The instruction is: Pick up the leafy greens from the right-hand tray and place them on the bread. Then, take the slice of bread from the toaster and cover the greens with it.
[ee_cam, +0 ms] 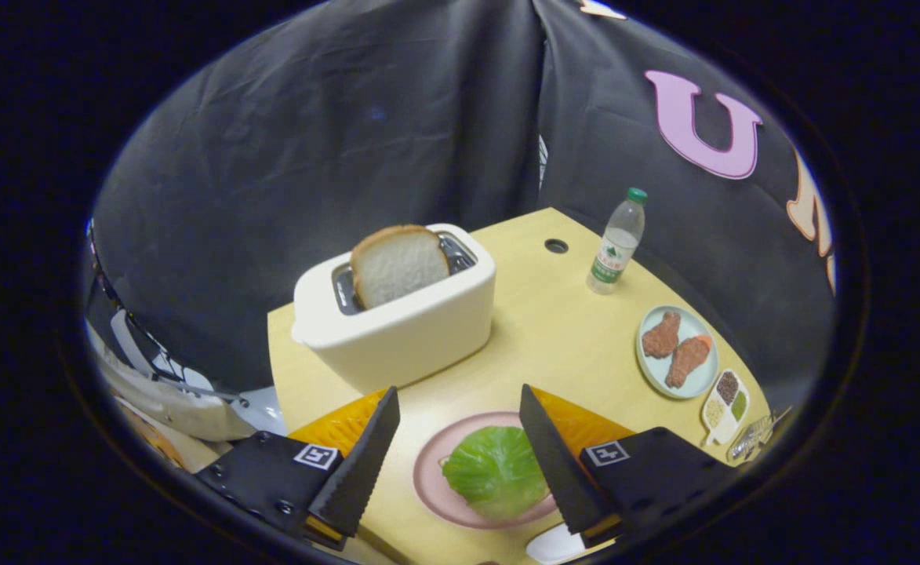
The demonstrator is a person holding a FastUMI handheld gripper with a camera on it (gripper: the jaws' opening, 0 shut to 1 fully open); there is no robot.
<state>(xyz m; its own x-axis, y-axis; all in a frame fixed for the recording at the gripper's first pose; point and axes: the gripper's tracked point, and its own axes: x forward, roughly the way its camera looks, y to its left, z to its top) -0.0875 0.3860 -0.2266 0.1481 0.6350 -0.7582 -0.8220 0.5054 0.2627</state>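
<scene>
- Leafy greens point(496, 469): one pale green leaf lying flat on the pink plate point(430, 479), between the fingers of the hand-held gripper point(460, 459). It covers whatever is under it; a pale edge shows at its near rim, probably the lower bread, cannot confirm. Judged: greens step done.
- Leaf is roughly round, no strong long axis; slightly wider across the fingers than along them.
- Hand-held gripper: released, fingers spread wide to either side of the plate, nothing between the pads, neither touching the leaf.
- Slice of bread point(398, 264): standing on edge in the slot of the toaster point(397, 318), beyond the fingers and a little left. Upright, crust arch on top, upper half proud of the slot, so it offers a free edge to pinch. Long axis runs along the slot, broad face turned towards the gripper, leaning slightly back.
- Judged next: approach from above, fingers across the slice's thickness, so the jaw line must turn square to the slot.
- Orange tray point(585, 420) under the plate.
- Right, well apart on the counter point(538, 329): dish of meat pieces point(678, 351), water bottle point(618, 242).
</scene>
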